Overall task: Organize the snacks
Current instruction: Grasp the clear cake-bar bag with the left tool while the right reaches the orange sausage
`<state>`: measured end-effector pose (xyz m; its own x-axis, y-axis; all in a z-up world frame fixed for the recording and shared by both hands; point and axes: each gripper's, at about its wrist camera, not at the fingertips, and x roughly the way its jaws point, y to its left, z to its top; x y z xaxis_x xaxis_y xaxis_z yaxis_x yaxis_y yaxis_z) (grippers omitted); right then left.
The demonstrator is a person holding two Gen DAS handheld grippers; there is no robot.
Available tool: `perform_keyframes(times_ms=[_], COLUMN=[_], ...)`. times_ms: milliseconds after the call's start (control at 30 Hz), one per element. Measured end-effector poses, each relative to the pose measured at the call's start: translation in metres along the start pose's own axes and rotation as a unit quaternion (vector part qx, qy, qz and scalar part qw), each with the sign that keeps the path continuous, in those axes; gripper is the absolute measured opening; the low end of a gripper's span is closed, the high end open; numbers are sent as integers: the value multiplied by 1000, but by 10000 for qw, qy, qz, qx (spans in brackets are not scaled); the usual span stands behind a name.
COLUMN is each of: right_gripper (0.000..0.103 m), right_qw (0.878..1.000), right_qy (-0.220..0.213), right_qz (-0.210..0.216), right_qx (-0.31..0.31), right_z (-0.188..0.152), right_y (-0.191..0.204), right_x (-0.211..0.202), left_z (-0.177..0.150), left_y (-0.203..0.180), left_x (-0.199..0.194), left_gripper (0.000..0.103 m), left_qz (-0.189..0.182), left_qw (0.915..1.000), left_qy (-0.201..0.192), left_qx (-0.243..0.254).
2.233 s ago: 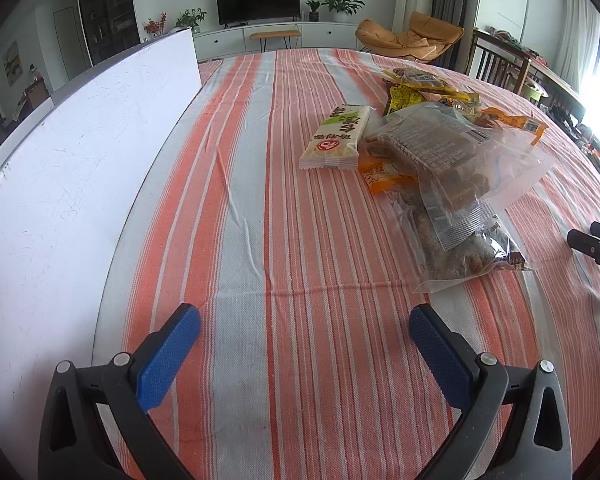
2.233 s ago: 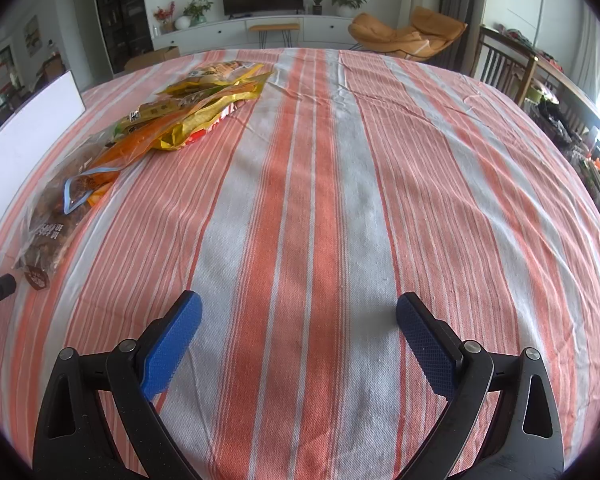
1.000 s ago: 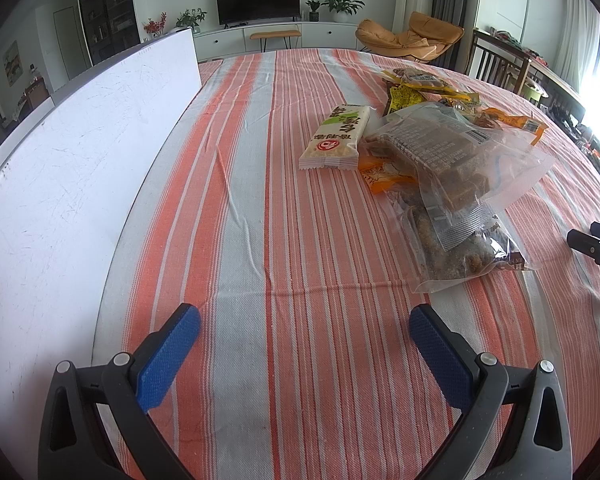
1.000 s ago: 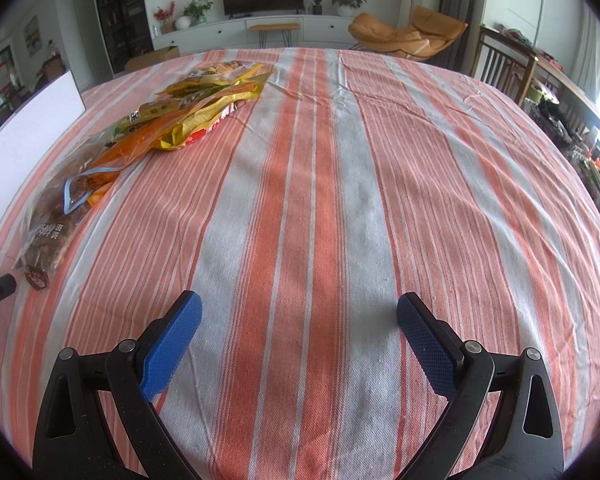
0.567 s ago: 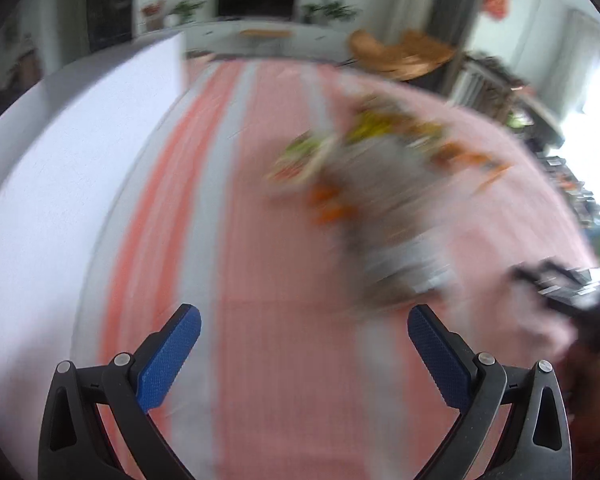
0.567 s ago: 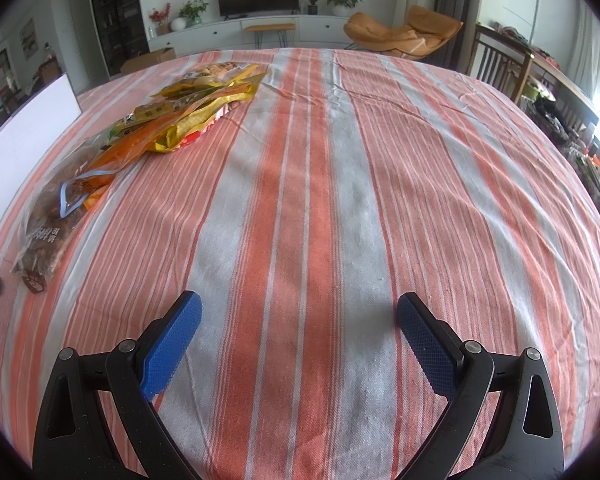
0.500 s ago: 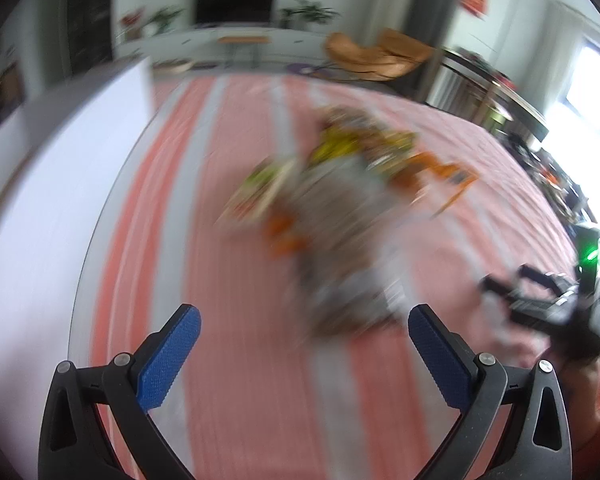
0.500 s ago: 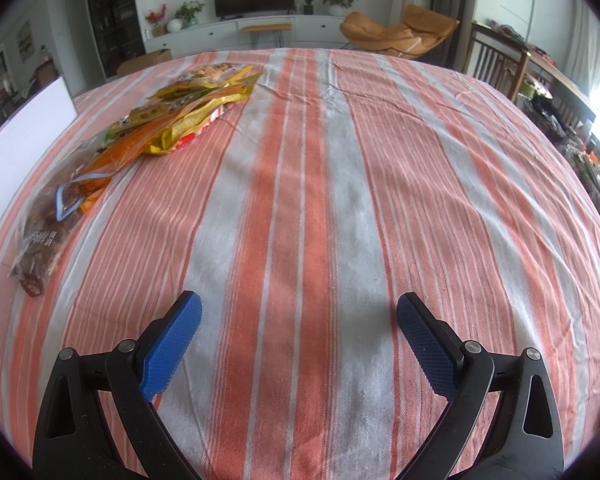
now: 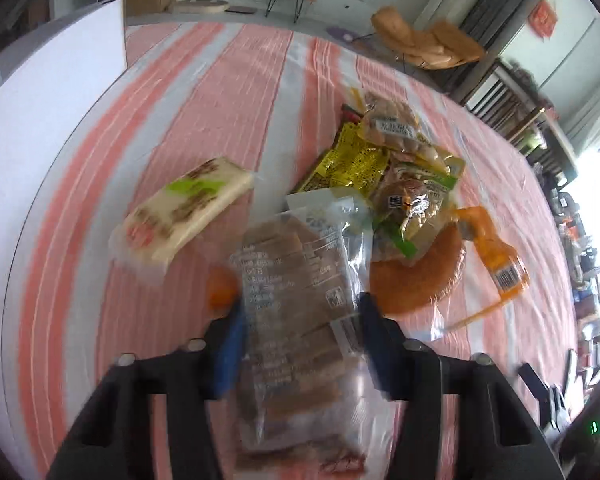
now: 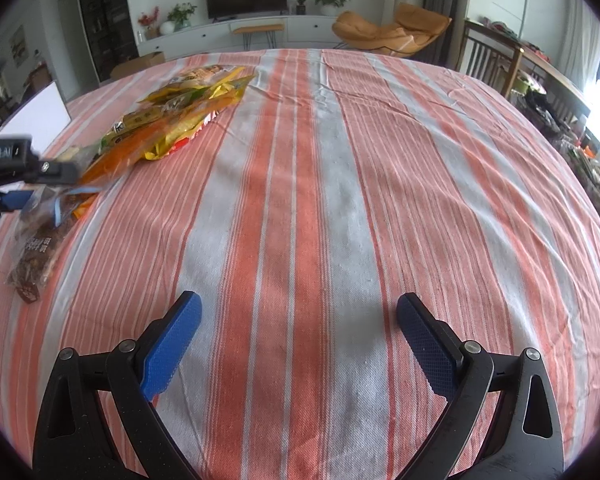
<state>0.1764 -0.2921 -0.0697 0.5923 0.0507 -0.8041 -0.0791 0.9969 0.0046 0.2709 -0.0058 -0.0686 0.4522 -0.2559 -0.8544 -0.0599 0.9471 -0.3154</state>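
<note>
The left gripper (image 9: pixel 300 330) is closing on a clear bag of brown snacks (image 9: pixel 296 304), while the right gripper (image 10: pixel 298 330) hangs wide apart above the striped surface (image 10: pixel 340 184).

right gripper (image 10: pixel 296 330) open | striped tablecloth (image 10: pixel 340 184) below; snack pile (image 10: pixel 172 120) far left

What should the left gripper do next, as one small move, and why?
Probably finish closing, then lift slightly. The left gripper has its jaws closing around the clear bag, which lies between them, partly over the snack pile. A small lift would show whether the grip holds before the bag is carried. The right gripper is open over bare cloth.
</note>
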Motion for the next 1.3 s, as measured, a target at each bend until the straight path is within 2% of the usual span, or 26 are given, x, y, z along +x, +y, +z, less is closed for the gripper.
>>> perform_keyframes(times_ms=[100,167,267,333,367,400,467,600,700,1033,1100,1133,1167,1233,1300], right_gripper=[99,99,99,99,99,99,99,99,99,103,101,101,101,101,101], right_qw=[10000,10000,10000,10000,10000,10000,10000,10000,10000,9997,9952,9859,9778,9669,9612], right_qy=[1,1,1,1,2,1,1,2,3,189,228,163,88,-88,-224], right_qz=[-1,1,0,-1,-2,-1,-1,4,13,79,850,1490,1861,2224,2320], right_qx=[3,5,4,3,2,2,3,6,11,90,434,741,963,1245,1474], right_z=[0,0,0,0,0,0,0,0,0,3,10,16,23,39,57], right_y=[0,0,0,0,0,0,0,-1,-1,4,10,13,17,29,38], right_x=[0,0,0,0,0,0,0,0,-1,0,-5,-8,-10,-10,-3], left_z=[-23,-43,-71,-88,-94,-100,-106,-114,-119,-115,-115,-115,-116,-116,-116], left_y=[12,24,54,70,75,80,85,77,80,80,81,81,81,81,81], left_x=[-27,-47,-69,-73,-72,-69,-64,-54,-53,-52,-52,-52,-52,-52,-52], left_gripper=[49,49,50,52,56,69,82,102,103,103,103,103,103,103,103], left_qz=[-140,-63,186,550,677,790,896,1144,1168,1158,1157,1155,1155,1156,1156], left_qw=[9995,9984,9973,9952,9937,9921,9904,9847,9841,9842,9842,9842,9842,9842,9842], left_qy=[-72,-74,-40,-50,-55,-104,-259,-559,-741,-759,-758,-757,-757,-758,-758], left_qx=[260,551,705,811,886,969,1021,1193,1116,1103,1104,1106,1105,1106,1105])
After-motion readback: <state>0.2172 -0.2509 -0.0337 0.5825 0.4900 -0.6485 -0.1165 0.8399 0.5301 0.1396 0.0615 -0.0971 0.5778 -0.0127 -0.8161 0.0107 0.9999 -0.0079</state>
